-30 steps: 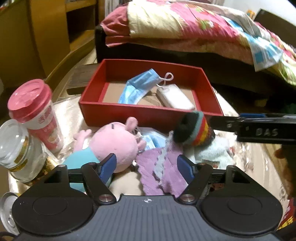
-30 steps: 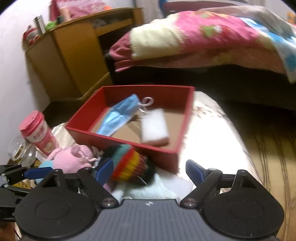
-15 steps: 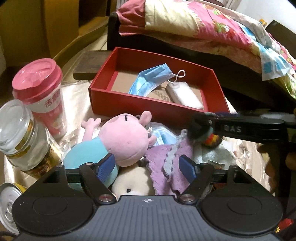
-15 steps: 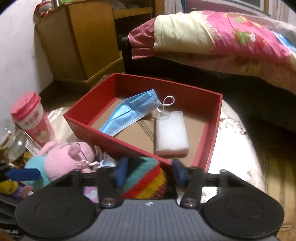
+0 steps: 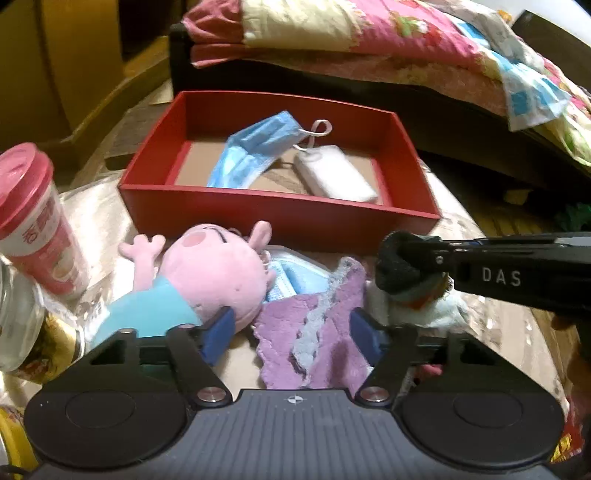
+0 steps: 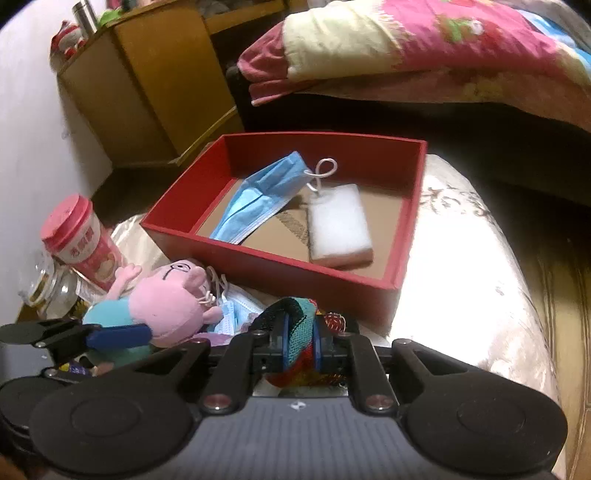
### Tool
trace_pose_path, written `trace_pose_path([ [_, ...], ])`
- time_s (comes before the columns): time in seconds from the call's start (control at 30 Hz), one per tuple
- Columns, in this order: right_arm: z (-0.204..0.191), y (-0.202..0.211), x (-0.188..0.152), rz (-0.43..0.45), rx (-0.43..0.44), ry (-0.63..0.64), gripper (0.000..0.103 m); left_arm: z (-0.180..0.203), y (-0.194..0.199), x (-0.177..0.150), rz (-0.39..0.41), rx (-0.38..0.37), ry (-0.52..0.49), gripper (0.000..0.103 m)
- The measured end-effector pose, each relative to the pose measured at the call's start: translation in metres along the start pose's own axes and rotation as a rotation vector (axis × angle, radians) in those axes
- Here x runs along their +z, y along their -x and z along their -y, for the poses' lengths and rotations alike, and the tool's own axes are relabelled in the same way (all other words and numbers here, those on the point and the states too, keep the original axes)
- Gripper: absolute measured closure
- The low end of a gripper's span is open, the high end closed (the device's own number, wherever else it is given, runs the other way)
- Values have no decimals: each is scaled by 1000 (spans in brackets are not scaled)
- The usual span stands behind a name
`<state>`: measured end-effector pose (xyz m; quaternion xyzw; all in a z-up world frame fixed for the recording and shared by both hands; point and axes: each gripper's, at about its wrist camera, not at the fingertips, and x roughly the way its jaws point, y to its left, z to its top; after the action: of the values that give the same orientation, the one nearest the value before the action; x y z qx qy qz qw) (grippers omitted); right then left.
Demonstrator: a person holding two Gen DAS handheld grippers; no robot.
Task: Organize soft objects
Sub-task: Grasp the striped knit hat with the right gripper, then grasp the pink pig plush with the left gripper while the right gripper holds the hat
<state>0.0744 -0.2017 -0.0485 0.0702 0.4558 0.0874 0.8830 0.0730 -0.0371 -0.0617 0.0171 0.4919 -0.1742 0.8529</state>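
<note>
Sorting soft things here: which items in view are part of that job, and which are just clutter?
Job: red box, blue mask, white sponge, pink plush pig, purple cloth, striped knit item in the right gripper.
Clutter: pink-lidded cup, glass jar, quilt.

You can see a red box (image 6: 273, 266) with a light blue mask (image 6: 258, 199) and a white sponge (image 6: 338, 225) inside. The plush pig (image 5: 214, 280) is pink with a teal shirt. The knit sock (image 6: 299, 332) has black, teal and red stripes. The cloth (image 5: 314, 332) is purple.

Mask (image 6: 258, 199) and sponge (image 6: 338, 225) in box (image 6: 280, 266); plush pig (image 6: 166, 302) before it, cup (image 6: 79, 240) left.
</note>
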Motion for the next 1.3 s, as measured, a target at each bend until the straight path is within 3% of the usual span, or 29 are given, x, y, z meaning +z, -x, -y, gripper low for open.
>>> trace_pose_path([
  [0.1,3,2,-1,5,11,-12,103,-9,8,1,9,-15,13,44],
  [0.2,4,2,-1,2,16,-15,103,-21,3,1,-45,-18,56,60],
  [0.33,7,7,-1,5,36,-36,103,-35,7,1,-63,-52,134,64],
  [0.4,8,11,0,14,44,-44,103,-38,19,4,-14,-48,155,62],
  [0.43,8,13,1,17,51,-49,103,-37,24,6,12,-40,146,56],
  [0.47,9,14,1,19,59,-56,103,-35,28,9,38,-20,126,46],
  [0.57,9,15,1,14,78,-76,103,-27,30,20,96,81,30,39],
  [0.63,9,15,1,11,88,-85,103,-28,21,26,74,117,-5,36],
  [0.73,9,14,1,3,110,-107,103,-34,-4,26,-1,178,-12,41],
  [0.77,8,14,1,2,113,-109,103,-35,-11,25,-12,192,-31,35],
  [0.9,6,11,0,-7,132,-112,103,-37,-29,28,-61,164,-53,28],
  [0.93,5,10,0,-13,138,-113,103,-34,-39,26,-79,202,-80,25],
  [1.03,4,7,-2,-24,142,-112,103,-36,-55,16,-89,313,-116,30],
  [1.1,4,7,-2,-22,140,-107,103,-40,-52,16,-89,297,-99,33],
  [1.2,6,8,0,-14,141,-115,103,-46,-42,15,-101,204,-30,34],
  [1.3,5,10,0,-8,138,-111,103,-48,-33,9,-106,185,-2,35],
])
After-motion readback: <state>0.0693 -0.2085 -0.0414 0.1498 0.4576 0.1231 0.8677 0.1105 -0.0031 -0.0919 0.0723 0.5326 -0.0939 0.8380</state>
